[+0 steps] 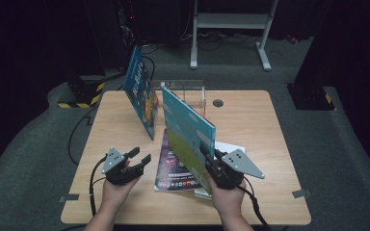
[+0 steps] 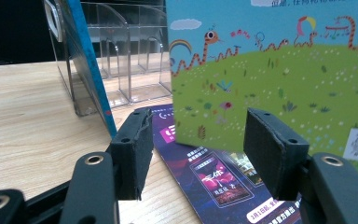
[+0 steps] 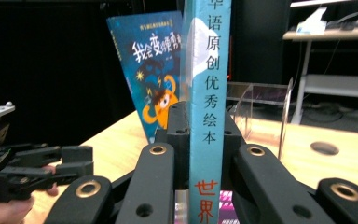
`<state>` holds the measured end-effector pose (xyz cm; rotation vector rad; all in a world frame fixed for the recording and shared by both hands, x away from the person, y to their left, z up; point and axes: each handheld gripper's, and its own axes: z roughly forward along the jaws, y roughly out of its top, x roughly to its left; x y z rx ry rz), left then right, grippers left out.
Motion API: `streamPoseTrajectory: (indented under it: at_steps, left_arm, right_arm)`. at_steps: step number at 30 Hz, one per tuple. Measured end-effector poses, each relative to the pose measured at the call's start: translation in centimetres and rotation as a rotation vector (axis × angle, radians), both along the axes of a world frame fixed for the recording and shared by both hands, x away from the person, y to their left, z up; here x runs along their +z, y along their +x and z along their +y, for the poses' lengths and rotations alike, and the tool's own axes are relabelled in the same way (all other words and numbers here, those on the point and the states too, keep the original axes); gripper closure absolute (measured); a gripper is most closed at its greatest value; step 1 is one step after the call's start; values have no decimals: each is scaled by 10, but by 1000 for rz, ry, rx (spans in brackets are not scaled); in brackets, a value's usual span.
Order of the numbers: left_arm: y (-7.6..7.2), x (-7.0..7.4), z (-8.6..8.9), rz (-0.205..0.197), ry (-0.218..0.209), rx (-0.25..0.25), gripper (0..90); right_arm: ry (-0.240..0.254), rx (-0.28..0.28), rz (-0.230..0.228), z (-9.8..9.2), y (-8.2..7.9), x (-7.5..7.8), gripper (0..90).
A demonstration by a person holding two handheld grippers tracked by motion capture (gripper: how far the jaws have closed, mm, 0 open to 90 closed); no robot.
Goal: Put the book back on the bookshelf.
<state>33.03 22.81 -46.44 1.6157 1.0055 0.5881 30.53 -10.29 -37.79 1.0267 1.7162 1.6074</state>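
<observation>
Inside the clear acrylic rack (image 1: 192, 94) leans a blue picture book (image 1: 142, 94).

held book (image 1: 189, 135): sky blue above green meadow, cartoon snakes
leaning book (image 1: 142, 91): dark blue, orange figure
flat magazine (image 1: 169, 166): purple-black
tabletop (image 1: 250, 125): light wood grain

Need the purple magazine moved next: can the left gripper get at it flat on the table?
Probably yes: the left gripper is open beside the purple magazine, whose near edge is bare, though the held picture book overhangs its right side.
</observation>
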Motion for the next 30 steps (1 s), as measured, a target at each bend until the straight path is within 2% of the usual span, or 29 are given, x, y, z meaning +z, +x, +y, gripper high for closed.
streamPoseTrajectory:
  at_steps: [3,5,10,20,30]
  left_arm:
    - [0,0,1,-2,-5,3,425]
    - [0,0,1,-1,-4,2,426]
    - [1,0,1,0,-10,3,427]
    - [1,0,2,2,-12,3,430]
    - [1,0,3,6,-22,4,432]
  right_arm:
    - [-17,-25,-24,2,2,4,818]
    - [-10,-33,-25,2,6,7,818]
    - [10,-41,-36,5,14,13,817]
    - [-2,-40,-62,23,30,18,817]
    - [-4,-60,-96,27,46,31,817]
